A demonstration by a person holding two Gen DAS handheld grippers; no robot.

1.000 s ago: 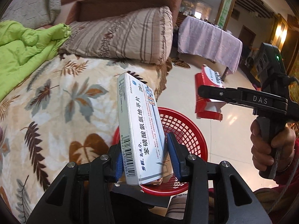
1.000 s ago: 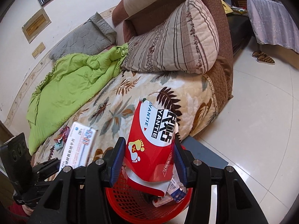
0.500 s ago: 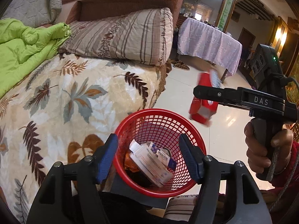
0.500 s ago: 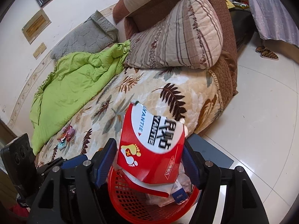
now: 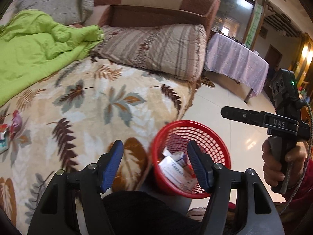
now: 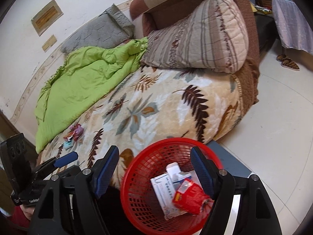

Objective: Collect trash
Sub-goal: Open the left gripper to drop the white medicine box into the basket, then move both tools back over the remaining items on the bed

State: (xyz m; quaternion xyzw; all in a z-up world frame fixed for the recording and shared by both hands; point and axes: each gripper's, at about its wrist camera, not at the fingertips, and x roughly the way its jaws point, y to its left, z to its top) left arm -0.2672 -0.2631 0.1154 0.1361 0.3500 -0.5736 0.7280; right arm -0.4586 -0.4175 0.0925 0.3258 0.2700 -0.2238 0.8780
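A red mesh basket (image 6: 137, 176) (image 5: 219, 137) stands on the floor beside the bed. In it lie a white medicine box (image 6: 162, 188) (image 5: 172, 168) and a red packet (image 6: 191, 195). My left gripper (image 5: 156, 164) is open and empty, above the bed edge and the basket's rim. My right gripper (image 6: 154, 168) is open and empty above the basket; it also shows from the side in the left wrist view (image 5: 225, 112). A small pile of wrappers (image 6: 73, 135) (image 5: 9, 129) lies on the leaf-patterned blanket (image 6: 156, 105) at the left.
A green quilt (image 6: 82, 78), a striped pillow (image 6: 195, 37) and a grey pillow (image 6: 97, 31) lie on the bed. A table with a lilac cloth (image 5: 234, 62) stands on the tiled floor, with slippers (image 6: 287, 62) near it.
Both grippers opened. The white box dropped from the left gripper and the red packet from the right gripper into the basket. The left view swung left over the bed.
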